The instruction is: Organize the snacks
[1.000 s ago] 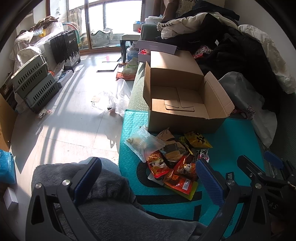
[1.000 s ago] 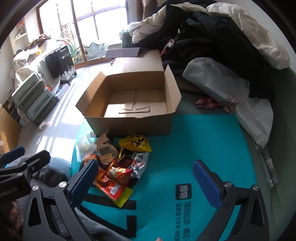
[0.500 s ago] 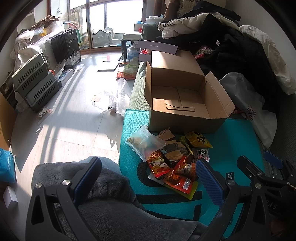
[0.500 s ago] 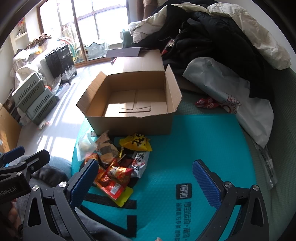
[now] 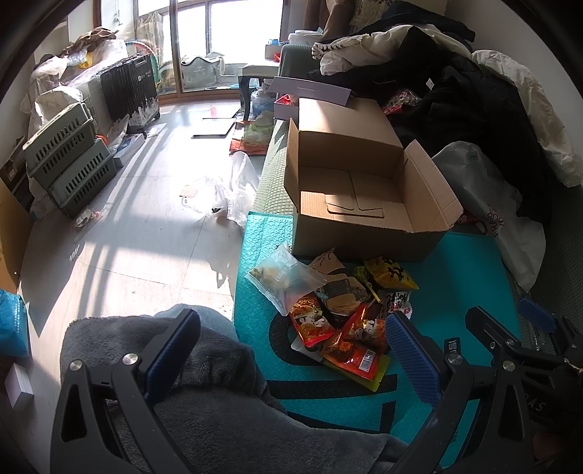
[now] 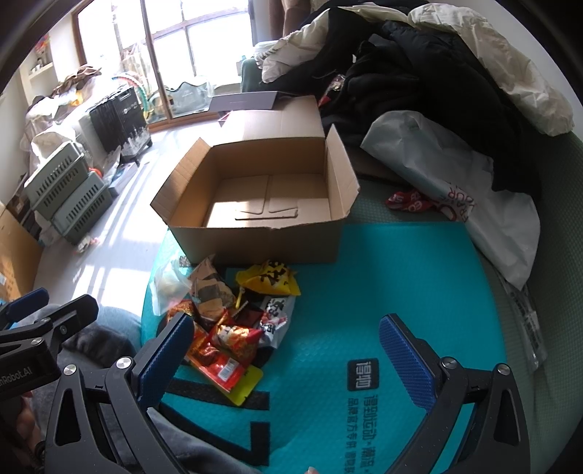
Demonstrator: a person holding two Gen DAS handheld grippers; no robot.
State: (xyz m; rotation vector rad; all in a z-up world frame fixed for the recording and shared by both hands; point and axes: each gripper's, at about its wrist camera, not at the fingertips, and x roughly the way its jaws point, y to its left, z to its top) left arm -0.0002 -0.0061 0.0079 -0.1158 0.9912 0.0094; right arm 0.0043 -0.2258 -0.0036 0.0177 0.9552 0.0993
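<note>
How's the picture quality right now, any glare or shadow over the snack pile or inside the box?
Left wrist view: the windows and sunlit floor are blown out, yet the snack pile reads sharp. Right wrist view: a bright sun patch lies on the cardboard box floor, the rest of its interior shaded; the pile is evenly lit. Both views bend strongly at the edges.

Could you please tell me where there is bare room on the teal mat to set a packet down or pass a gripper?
The teal mat is bare to the right of the snack pile, between the cardboard box and the printed logo, out to the white plastic bag. The box's floor is bare too. The mat's left part, in front of the box, is crowded with packets.
</note>
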